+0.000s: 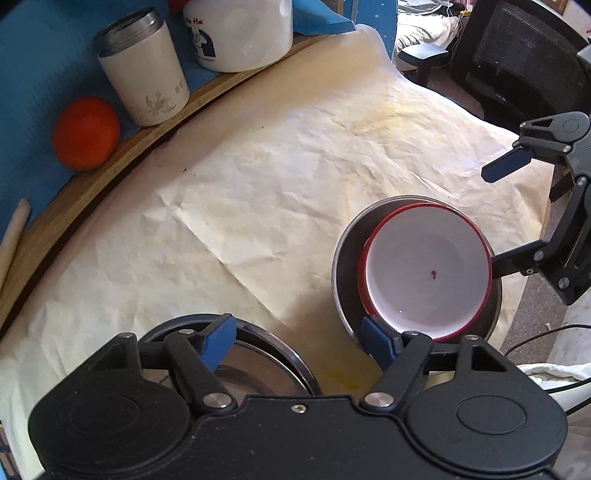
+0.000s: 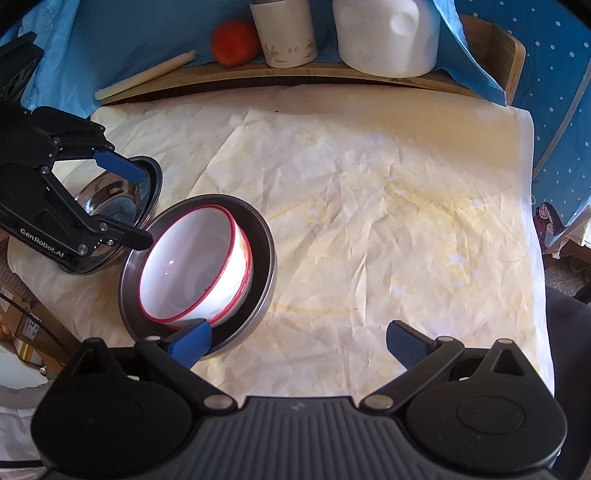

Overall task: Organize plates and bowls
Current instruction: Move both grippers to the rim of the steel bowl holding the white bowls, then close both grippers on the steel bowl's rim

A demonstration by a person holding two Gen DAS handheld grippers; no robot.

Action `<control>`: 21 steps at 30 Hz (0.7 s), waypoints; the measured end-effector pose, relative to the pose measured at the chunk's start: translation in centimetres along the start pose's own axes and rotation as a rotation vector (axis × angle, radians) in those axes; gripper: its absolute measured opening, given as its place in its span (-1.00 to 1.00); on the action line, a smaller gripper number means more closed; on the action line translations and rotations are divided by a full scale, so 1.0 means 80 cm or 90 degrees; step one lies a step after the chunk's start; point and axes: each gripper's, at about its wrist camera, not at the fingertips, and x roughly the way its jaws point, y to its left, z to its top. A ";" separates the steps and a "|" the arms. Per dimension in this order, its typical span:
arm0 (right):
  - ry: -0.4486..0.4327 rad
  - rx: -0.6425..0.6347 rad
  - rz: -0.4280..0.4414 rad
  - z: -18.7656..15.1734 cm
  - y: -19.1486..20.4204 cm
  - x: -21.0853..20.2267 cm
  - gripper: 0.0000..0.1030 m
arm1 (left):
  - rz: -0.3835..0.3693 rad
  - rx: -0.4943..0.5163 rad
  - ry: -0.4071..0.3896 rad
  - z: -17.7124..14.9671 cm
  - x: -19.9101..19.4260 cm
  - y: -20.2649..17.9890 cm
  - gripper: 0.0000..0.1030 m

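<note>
Now the red-rimmed white bowl (image 1: 424, 277) sits nested inside a steel bowl (image 1: 343, 266) at the lower right of the left wrist view, on a desk covered with a crumpled cream paper sheet (image 1: 258, 177). In the right wrist view the same pair lies at lower left, the white bowl (image 2: 192, 266) leaning toward the right wall of the steel bowl (image 2: 264, 240).

The left tongs (image 1: 299, 343) stand spread at the bottom of their own view. One blue pad sits over the rim of a stack of steel plates (image 1: 266, 365) at lower centre; the other is just beside the near edge of the nested bowls. Nothing is pinched between them. Seen from the right wrist, the left tongs (image 2: 129, 199) reach in from the left edge over the steel plates (image 2: 110, 199), which lie beside the nested bowls.

The right tongs (image 2: 299, 343) are also spread wide and empty, their left pad overlapping the near rim of the steel bowl in the picture; whether it touches I cannot tell. In the left wrist view the right tongs (image 1: 495, 218) enter from the right edge.

Along the top, on a wooden ledge (image 2: 258, 74), stand an orange (image 2: 234, 42), a cream tumbler (image 2: 284, 33) and a white jug (image 2: 388, 37), with a pale stick (image 2: 144, 75) lying at upper left
</note>
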 end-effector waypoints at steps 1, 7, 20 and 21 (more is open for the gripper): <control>0.000 0.001 0.001 0.000 0.000 0.000 1.00 | -0.002 -0.003 0.001 0.000 0.001 0.001 0.47; 0.004 0.010 0.005 0.000 -0.002 0.001 0.99 | -0.008 0.001 0.008 0.003 0.005 -0.003 0.29; 0.048 0.085 0.007 0.003 -0.014 0.015 0.96 | -0.054 -0.025 0.023 0.007 0.012 -0.008 -0.39; 0.055 0.093 0.011 0.004 -0.015 0.016 0.93 | -0.056 -0.029 0.025 0.007 0.013 -0.007 -0.41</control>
